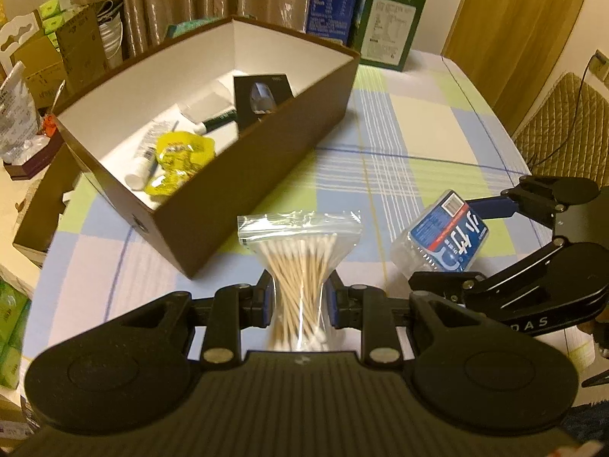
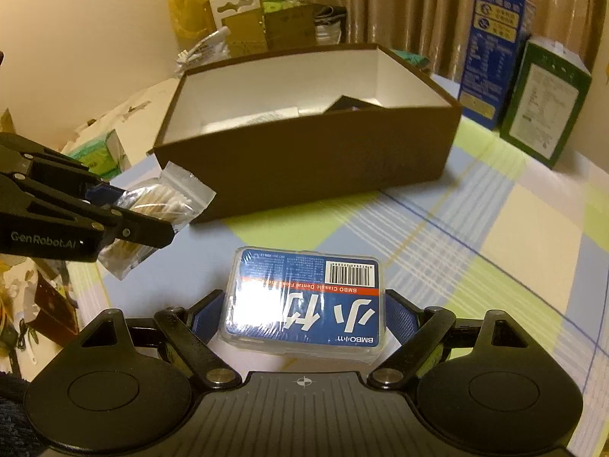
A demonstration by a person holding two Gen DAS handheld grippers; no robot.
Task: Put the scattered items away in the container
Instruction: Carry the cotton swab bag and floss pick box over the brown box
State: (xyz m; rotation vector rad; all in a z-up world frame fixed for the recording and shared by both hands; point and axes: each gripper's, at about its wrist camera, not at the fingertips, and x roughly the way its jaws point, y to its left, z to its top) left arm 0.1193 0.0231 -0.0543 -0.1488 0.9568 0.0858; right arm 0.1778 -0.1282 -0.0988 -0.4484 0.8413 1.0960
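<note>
A brown box with white inside (image 1: 266, 175) stands on the table; it also shows in the right wrist view (image 2: 304, 160). It holds yellow packets (image 1: 179, 156), a white tube (image 1: 146, 160) and a black card (image 1: 262, 95). My left gripper (image 1: 300, 301) is shut on a clear zip bag of cotton swabs (image 1: 300, 251), held above the table near the box's front corner; the bag also shows in the right wrist view (image 2: 160, 205). My right gripper (image 2: 304, 316) is shut on a clear dental floss box with a blue label (image 2: 304, 301), seen at the right in the left wrist view (image 1: 445, 240).
A checked cloth (image 1: 411, 129) covers the table. A blue carton (image 2: 491, 45) and a green carton (image 2: 544, 103) stand behind the box at the right. Cardboard boxes and bags (image 1: 64, 49) crowd the left side. A quilted chair (image 1: 567, 122) is at the far right.
</note>
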